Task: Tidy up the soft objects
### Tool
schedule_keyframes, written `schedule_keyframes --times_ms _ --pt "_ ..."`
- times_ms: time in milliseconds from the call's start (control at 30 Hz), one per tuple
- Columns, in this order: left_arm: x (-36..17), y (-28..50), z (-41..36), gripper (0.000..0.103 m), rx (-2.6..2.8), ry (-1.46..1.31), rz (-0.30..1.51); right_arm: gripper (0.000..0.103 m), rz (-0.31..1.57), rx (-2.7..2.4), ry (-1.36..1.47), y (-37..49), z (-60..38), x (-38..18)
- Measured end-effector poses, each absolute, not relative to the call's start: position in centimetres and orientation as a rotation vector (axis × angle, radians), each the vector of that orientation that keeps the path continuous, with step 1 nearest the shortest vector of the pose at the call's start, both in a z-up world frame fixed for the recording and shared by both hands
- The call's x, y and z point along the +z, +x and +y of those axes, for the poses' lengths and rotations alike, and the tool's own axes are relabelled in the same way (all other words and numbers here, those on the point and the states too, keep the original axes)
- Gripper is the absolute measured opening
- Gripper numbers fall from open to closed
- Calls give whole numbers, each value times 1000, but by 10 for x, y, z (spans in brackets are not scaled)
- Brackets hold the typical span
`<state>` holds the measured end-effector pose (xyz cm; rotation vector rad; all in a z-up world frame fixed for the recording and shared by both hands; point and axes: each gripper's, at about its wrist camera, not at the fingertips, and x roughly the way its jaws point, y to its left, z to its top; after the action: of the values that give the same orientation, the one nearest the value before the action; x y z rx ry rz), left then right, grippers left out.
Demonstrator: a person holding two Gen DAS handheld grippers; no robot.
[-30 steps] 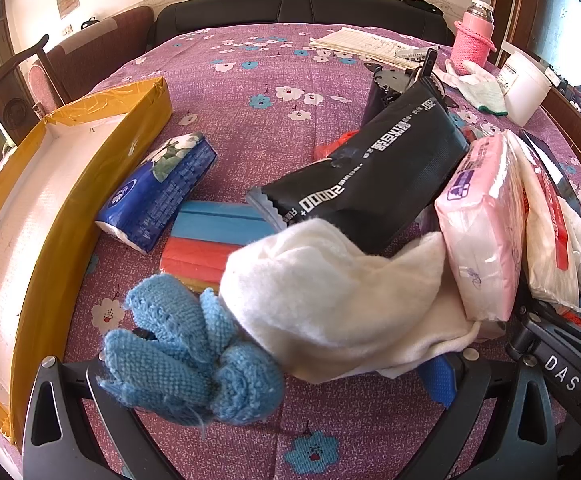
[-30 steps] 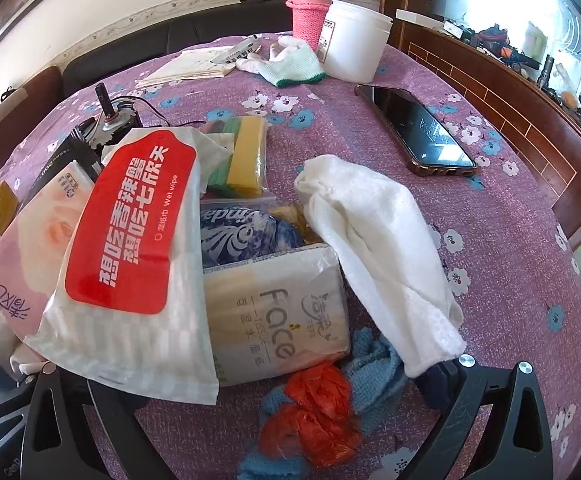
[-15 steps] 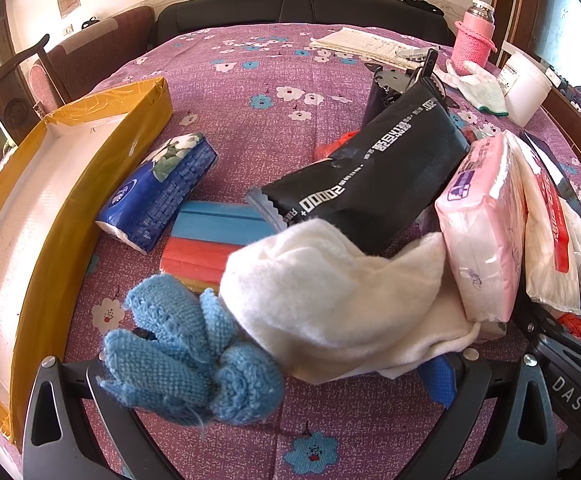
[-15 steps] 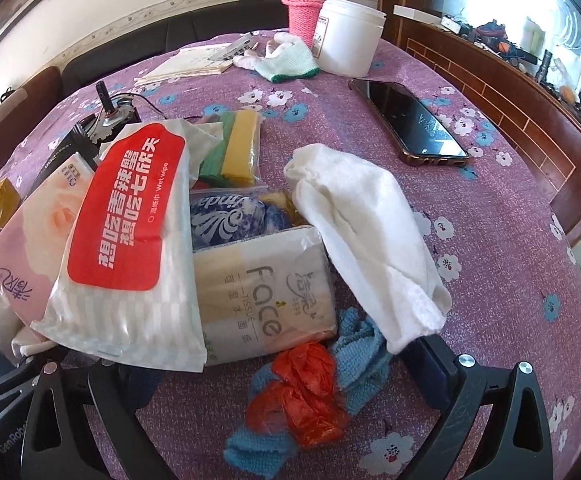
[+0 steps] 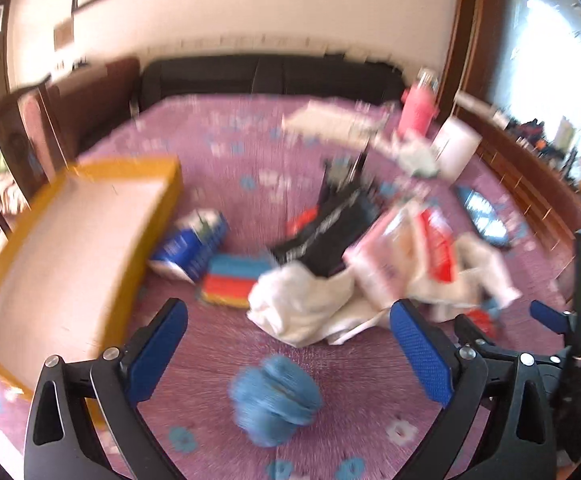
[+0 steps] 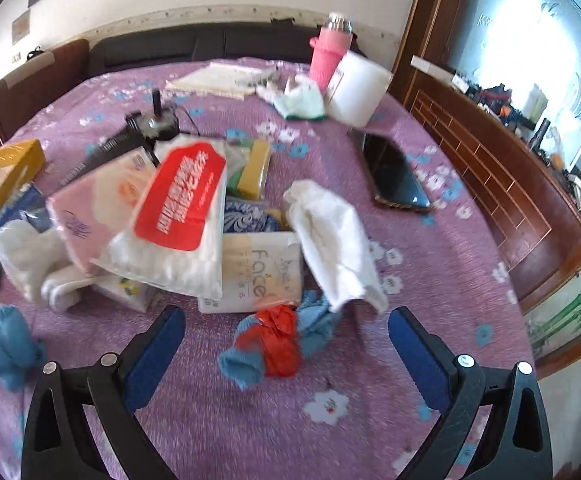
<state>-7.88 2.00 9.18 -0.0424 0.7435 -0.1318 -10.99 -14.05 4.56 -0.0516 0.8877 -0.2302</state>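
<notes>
Both grippers now sit farther back and higher than half a second ago, so the pile looks smaller and the left view is smeared by motion. The left gripper (image 5: 288, 344) is spread wide and empty above the blue knitted ball (image 5: 274, 394). The right gripper (image 6: 286, 346) is equally wide, empty, above the red bag (image 6: 278, 340) on a blue cloth (image 6: 314, 322). White towel (image 6: 336, 240), wet wipes pack (image 6: 178, 216) and tissue packs lie heaped on the purple floral tablecloth (image 6: 430, 280), with the yellow-rimmed tray (image 5: 158, 208) at left.
</notes>
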Motion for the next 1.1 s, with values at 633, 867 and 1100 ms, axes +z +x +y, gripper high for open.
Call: schedule_keyframes --times_ms 633,867,1100 --pt "345 -254 89 103 -101 -4 34 103 39 -184 -84 -280 -190 387" --pt "341 -234 91 103 -115 70 118 103 153 -124 -81 -271 -199 427" --pt "228 -168 86 103 -309 -49 473 102 561 -2 90 -163 -230 242"
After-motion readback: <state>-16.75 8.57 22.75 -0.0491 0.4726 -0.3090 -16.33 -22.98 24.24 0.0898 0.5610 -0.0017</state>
